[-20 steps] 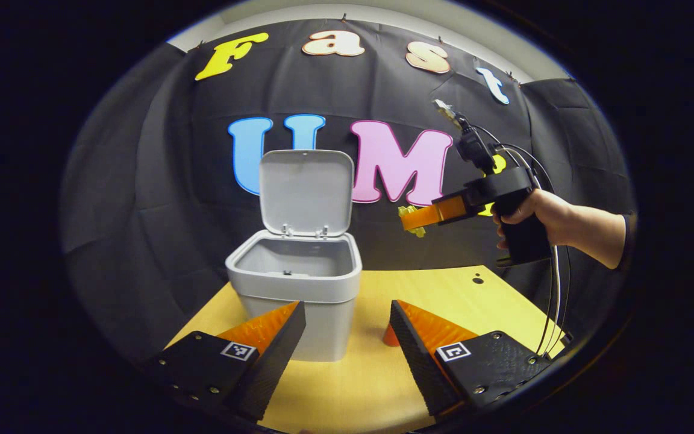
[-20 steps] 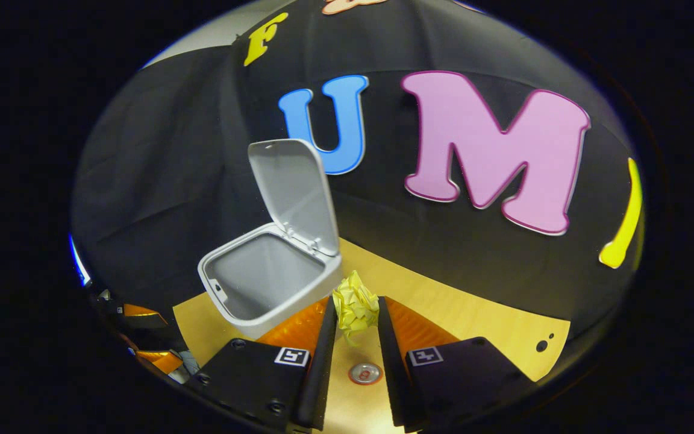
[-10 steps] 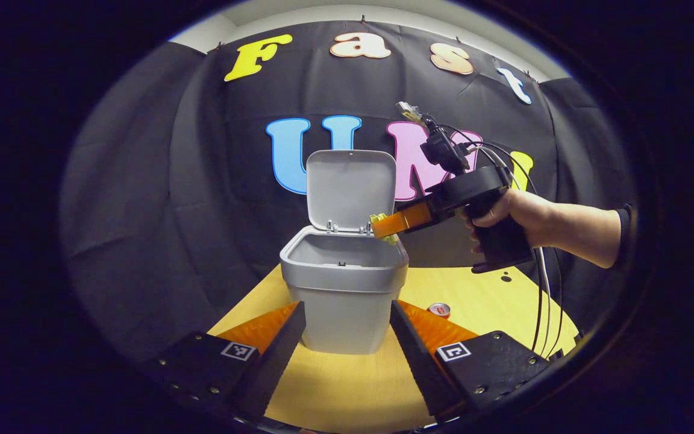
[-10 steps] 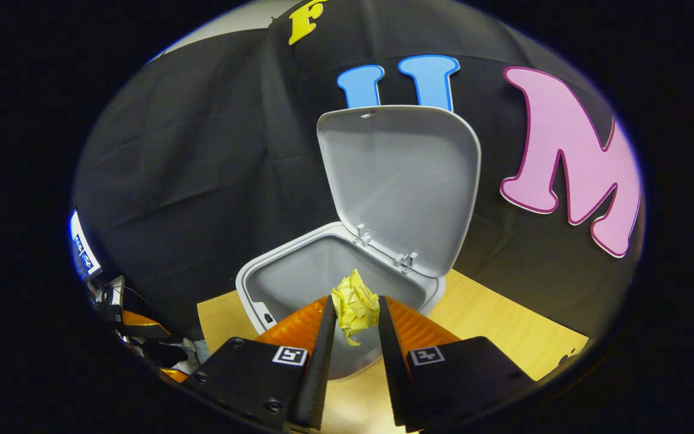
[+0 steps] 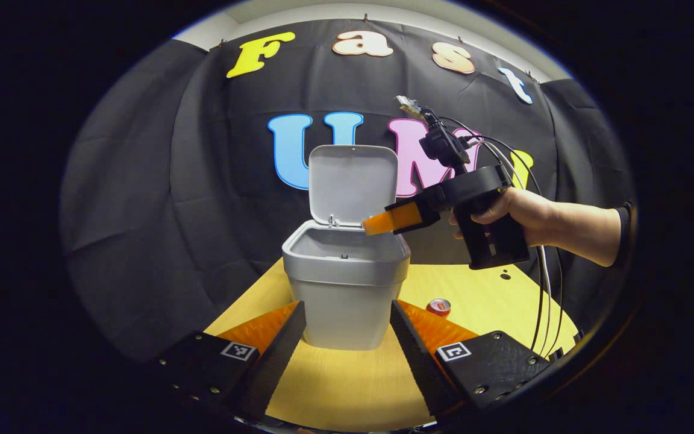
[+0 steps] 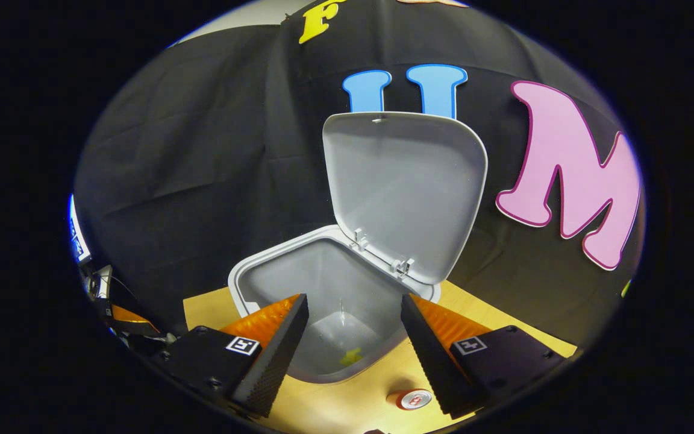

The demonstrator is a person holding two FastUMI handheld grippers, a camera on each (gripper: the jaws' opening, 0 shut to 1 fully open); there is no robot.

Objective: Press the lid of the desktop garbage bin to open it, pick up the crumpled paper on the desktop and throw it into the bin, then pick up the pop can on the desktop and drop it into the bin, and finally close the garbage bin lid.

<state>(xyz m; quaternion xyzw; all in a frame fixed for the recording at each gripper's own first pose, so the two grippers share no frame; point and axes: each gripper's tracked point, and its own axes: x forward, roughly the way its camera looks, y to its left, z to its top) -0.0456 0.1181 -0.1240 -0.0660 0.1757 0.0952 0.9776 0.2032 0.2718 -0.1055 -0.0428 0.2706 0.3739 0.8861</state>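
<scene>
Black pistol-grip right claw [image 5: 377, 223], looping cables [image 5: 543, 283]; dark sleeve [image 5: 625, 217], square markers

recording booth – black cloth wall [image 5: 160, 181], wooden table [image 5: 347, 386]

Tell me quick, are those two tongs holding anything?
Left tongs: open, empty.
Right tongs: open, empty, above the open bin; yellow paper lies inside.

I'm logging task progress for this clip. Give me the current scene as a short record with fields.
bin: grey bin on the table, lid upright, open
paper: yellow crumpled paper at the bin's bottom
can: pop can on the table right of the bin
right gripper: open above the bin mouth
left gripper: open, empty, facing the bin
next step: probably the can
</scene>
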